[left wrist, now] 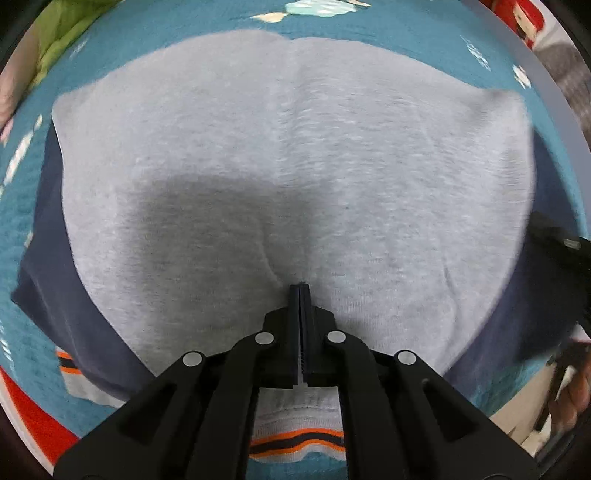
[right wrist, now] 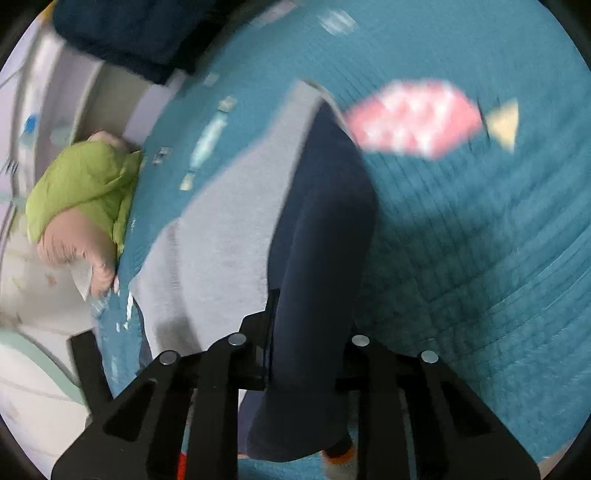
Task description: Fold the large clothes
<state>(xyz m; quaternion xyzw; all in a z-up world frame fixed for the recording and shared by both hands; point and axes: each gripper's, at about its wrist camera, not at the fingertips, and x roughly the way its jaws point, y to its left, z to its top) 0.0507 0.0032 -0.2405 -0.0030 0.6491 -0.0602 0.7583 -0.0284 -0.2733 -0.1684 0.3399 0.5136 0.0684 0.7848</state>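
A grey sweatshirt [left wrist: 295, 147] with navy sleeves lies spread flat on a teal quilt [left wrist: 129, 37]. Its orange, navy and grey striped hem [left wrist: 295, 441] shows below my left gripper [left wrist: 300, 287]. That gripper points down at the grey body, shut, with no cloth visible between its fingertips. One navy sleeve [left wrist: 55, 280] lies at the left, another at the right. In the right wrist view my right gripper [right wrist: 310, 314] is shut on a navy sleeve [right wrist: 325, 221], which runs up between the jaws; its striped cuff [right wrist: 340, 456] hangs below. The right finger is hidden behind the sleeve.
A green and pink bundle of cloth [right wrist: 81, 184] lies at the quilt's left edge, beside white furniture [right wrist: 44, 92]. Dark blue fabric [right wrist: 129, 33] sits at the top. A pink fish pattern [right wrist: 413, 118] marks the quilt [right wrist: 480, 240]. A black object [left wrist: 561, 251] reaches in from the right.
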